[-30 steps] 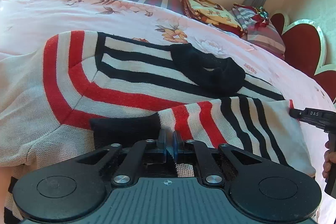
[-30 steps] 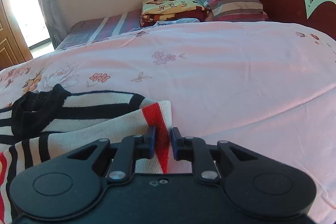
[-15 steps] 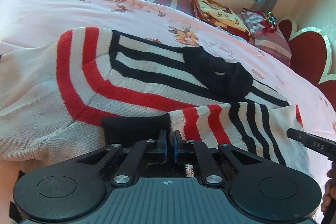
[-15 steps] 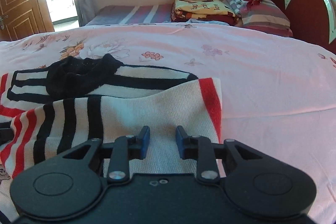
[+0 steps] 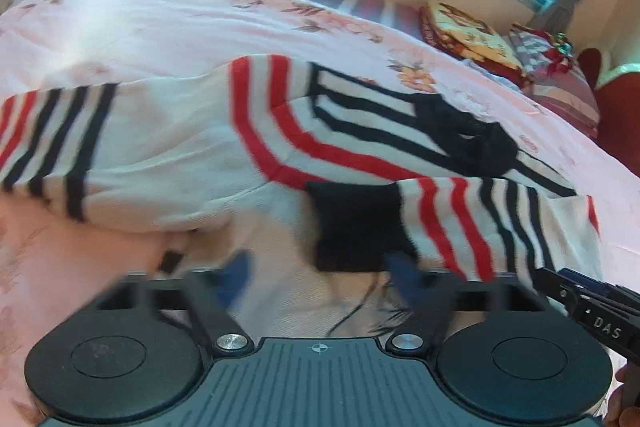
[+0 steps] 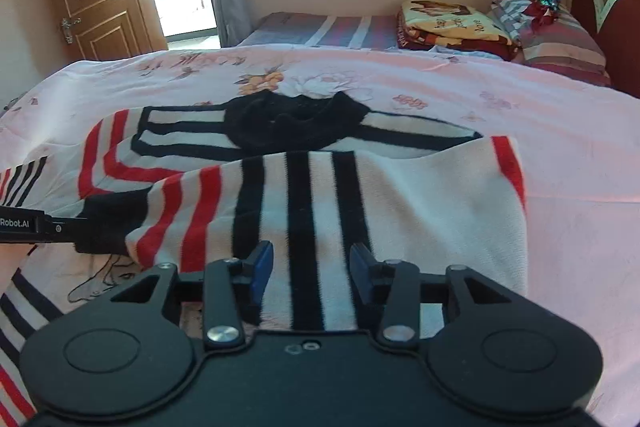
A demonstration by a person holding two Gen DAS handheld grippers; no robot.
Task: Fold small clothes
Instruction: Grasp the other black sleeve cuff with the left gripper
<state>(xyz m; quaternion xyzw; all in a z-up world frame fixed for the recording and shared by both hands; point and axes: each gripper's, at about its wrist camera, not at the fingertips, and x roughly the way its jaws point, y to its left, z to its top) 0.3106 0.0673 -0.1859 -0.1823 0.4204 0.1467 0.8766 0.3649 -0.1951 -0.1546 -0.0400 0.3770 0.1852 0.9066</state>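
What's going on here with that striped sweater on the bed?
A person is folding a striped sweater on a pink bed with two hand-held grippers. One sleeve lies folded across the body. The left hand-held gripper and right hand-held gripper are both open above it, gripping nothing.

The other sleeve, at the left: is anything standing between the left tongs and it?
Nothing visible does. The left tongs are open over the sweater, and only bare knit lies between them and the left sleeve. The view is blurred.
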